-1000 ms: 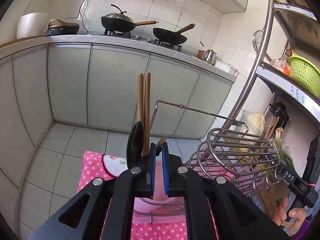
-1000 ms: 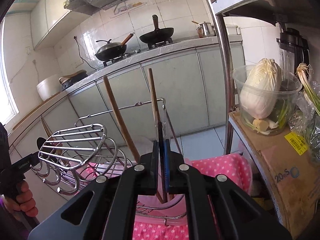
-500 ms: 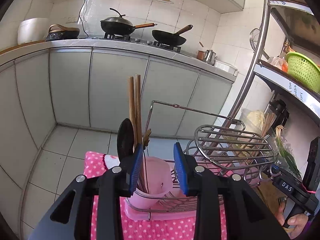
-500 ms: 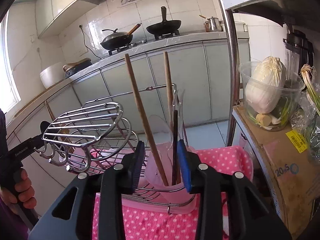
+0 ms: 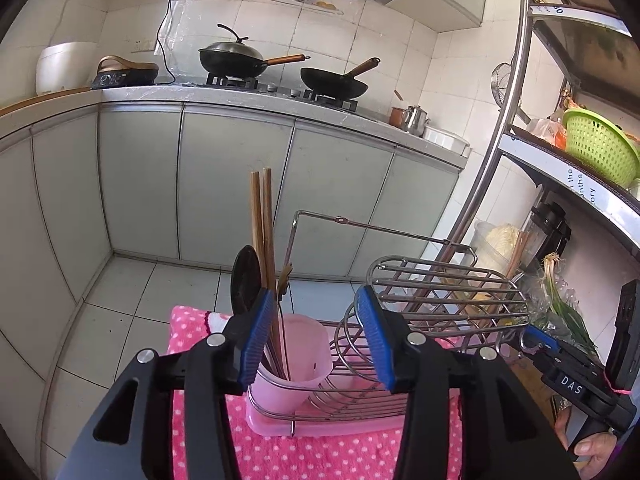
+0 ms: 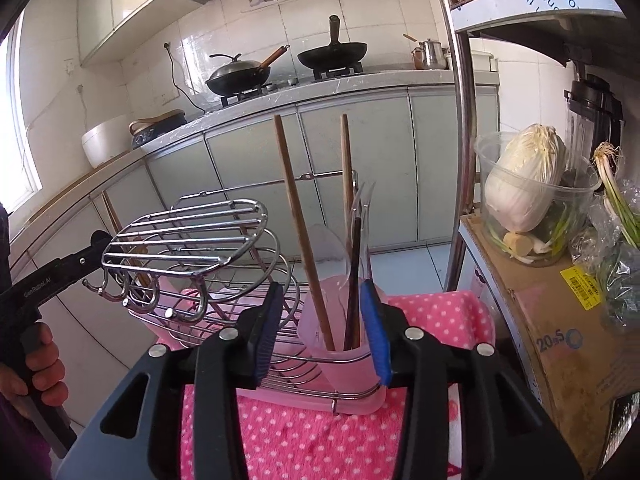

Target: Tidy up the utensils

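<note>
A: How do the grippers stand?

B: The left gripper (image 5: 316,336) has its blue pads spread wide and empty. Its left pad (image 5: 256,340) sits just beside the chopsticks (image 5: 264,240) and the dark spoon (image 5: 245,280); whether it touches them I cannot tell. The right gripper (image 6: 324,328) is equally wide apart and holds nothing; the pink cup (image 6: 340,344) shows between its pads.

A: Where are the utensils?

B: All upright in the pink cup (image 5: 302,356), at one end of the wire rack (image 6: 280,356). From the right wrist view, two wooden chopsticks (image 6: 298,232) lean apart, with a dark handle (image 6: 354,280) and clear plastic cutlery (image 6: 366,216) beside them.

A: And the room around the cup?

B: The rack's raised wire shelf (image 6: 188,232) stands close on one side of the cup, its thin wire frame (image 5: 384,230) behind. The rack sits on a pink dotted towel (image 6: 304,436). Beyond the towel's far edge is bare floor up to the cabinets (image 5: 236,184). A cardboard box (image 6: 560,336) and a steel shelf post (image 6: 460,128) stand near the cup's other side.
</note>
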The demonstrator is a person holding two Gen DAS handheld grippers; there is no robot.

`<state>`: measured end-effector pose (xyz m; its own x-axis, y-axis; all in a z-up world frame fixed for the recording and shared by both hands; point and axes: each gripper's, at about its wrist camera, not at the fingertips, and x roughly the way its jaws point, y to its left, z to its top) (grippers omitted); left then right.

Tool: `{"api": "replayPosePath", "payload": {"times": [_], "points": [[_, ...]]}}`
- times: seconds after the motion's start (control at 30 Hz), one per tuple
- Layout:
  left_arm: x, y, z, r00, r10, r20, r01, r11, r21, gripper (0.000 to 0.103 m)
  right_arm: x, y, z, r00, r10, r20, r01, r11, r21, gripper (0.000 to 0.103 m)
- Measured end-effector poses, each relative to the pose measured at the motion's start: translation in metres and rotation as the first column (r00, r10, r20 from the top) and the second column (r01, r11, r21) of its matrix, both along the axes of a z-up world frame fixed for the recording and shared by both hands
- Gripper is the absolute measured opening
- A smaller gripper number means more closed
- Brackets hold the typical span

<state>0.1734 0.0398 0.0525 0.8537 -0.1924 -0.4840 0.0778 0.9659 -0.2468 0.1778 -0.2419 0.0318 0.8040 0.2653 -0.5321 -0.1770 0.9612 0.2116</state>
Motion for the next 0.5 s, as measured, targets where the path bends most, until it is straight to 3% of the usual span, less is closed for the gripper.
{"api": "replayPosePath", "payload": {"times": [0.2, 0.5], "points": [[-0.013, 0.005, 0.018, 0.999, -0.019, 0.051, 0.020, 1.000, -0.021, 0.052, -0.013, -0.001, 0.010, 1.000, 0.004, 0.026, -0.004, 1.000, -0.002, 0.046], [-0.033, 0.004, 0.035, 0.996, -0.044, 0.080, 0.045, 0.999, -0.012, 0.053, -0.041, -0.013, 0.019, 0.998, -0.019, 0.057, 0.016, 0.998, 0.055, 0.047]]}}
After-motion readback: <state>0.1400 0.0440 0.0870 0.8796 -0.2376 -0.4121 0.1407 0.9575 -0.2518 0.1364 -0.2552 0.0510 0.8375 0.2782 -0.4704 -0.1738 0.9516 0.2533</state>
